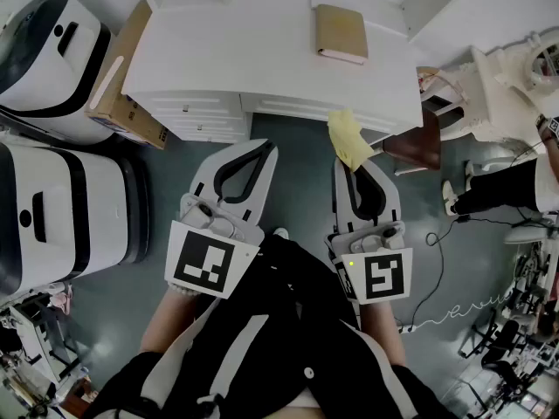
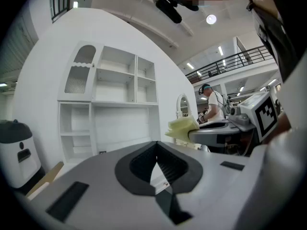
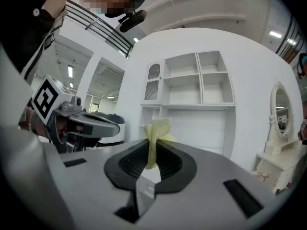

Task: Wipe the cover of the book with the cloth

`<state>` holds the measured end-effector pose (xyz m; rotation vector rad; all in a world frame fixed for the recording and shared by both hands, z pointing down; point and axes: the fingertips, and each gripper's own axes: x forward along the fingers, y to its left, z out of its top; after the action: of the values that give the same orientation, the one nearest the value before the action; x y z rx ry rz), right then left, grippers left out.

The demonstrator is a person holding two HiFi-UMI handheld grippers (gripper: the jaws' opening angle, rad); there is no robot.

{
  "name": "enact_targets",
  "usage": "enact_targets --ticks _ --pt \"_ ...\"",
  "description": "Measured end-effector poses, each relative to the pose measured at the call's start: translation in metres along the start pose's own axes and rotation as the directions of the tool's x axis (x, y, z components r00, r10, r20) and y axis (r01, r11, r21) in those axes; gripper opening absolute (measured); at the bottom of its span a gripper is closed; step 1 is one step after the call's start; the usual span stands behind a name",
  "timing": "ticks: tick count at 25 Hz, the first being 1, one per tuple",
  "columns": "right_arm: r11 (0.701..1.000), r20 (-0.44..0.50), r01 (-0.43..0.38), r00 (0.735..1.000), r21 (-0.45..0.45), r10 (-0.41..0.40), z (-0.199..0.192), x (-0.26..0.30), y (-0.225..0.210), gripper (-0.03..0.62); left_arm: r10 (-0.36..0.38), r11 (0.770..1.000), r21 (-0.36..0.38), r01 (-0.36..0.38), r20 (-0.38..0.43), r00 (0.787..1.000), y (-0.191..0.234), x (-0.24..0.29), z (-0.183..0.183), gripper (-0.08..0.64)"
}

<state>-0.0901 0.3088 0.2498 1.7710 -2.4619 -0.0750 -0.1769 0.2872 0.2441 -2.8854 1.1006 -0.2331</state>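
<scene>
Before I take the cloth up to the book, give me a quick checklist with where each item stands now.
1. Grip: ok. The cloth is pinched in the jaws of the right gripper.
2. Spare hand: ok. The left gripper has its jaws shut with nothing between them.
3. Target: ok. The book lies flat on the desk, with nothing on its cover.
4. Contact: not ok. The cloth hangs in front of the desk's edge, apart from the book.
5. Dirt on the cover: cannot tell.
</scene>
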Motion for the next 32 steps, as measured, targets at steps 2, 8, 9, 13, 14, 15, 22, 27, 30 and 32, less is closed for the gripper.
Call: enact_targets --ticks 2,8,9,13,14,15,22,27,30,32 --pt "1.0 0.0 0.001 1.0 0.0 -0.001 0.0 0.0 0.0 0.036 0.002 1.0 -0.007 -0.002 0.0 1.0 0.0 0.001 -0.001 0.002" --pt "1.0 -0.004 0.007 1.0 0.001 -0.007 -0.002 0.001 -0.001 0.035 -0.005 1.0 -0.004 0.005 0.0 1.0 0.001 0.002 -0.002 0.002" --pt "1.0 -0.005 0.008 1.0 0.002 -0.008 -0.002 0.0 -0.001 0.035 -0.008 1.0 -0.005 0.008 0.002 1.0 0.0 0.002 -0.002 0.002" --pt "1.0 -0.003 0.015 1.0 0.004 -0.015 0.0 -0.001 0.0 0.036 -0.025 1.0 0.006 0.025 0.006 1.0 -0.002 0.001 0.0 0.002" --pt "1.0 -0.001 0.018 1.0 0.006 -0.018 0.001 -0.001 0.0 0.036 -0.027 1.0 0.008 0.027 0.007 1.0 -0.002 0.001 0.0 0.002" --pt "1.0 0.003 0.02 1.0 0.008 -0.02 0.003 0.0 0.001 0.035 -0.029 1.0 0.007 0.029 0.007 1.0 -0.001 0.001 0.0 0.002" --pt "0.999 0.012 0.042 0.999 0.012 -0.043 0.007 0.001 0.006 0.037 -0.036 0.999 -0.001 0.036 0.021 0.999 0.007 -0.006 0.001 0.002" --pt "0.998 0.013 0.069 0.998 0.003 -0.069 0.008 -0.001 0.015 0.037 -0.063 0.998 0.01 0.063 0.036 0.997 0.011 -0.013 0.001 0.002" --pt "0.996 0.017 0.092 0.996 0.002 -0.092 0.009 -0.003 0.02 0.037 -0.073 0.997 0.006 0.073 0.049 0.996 0.014 -0.018 0.003 0.002" --pt "0.994 0.024 0.108 0.994 -0.002 -0.108 0.01 -0.005 0.022 0.037 -0.081 0.997 0.007 0.08 0.052 0.995 0.016 -0.021 0.002 0.002"
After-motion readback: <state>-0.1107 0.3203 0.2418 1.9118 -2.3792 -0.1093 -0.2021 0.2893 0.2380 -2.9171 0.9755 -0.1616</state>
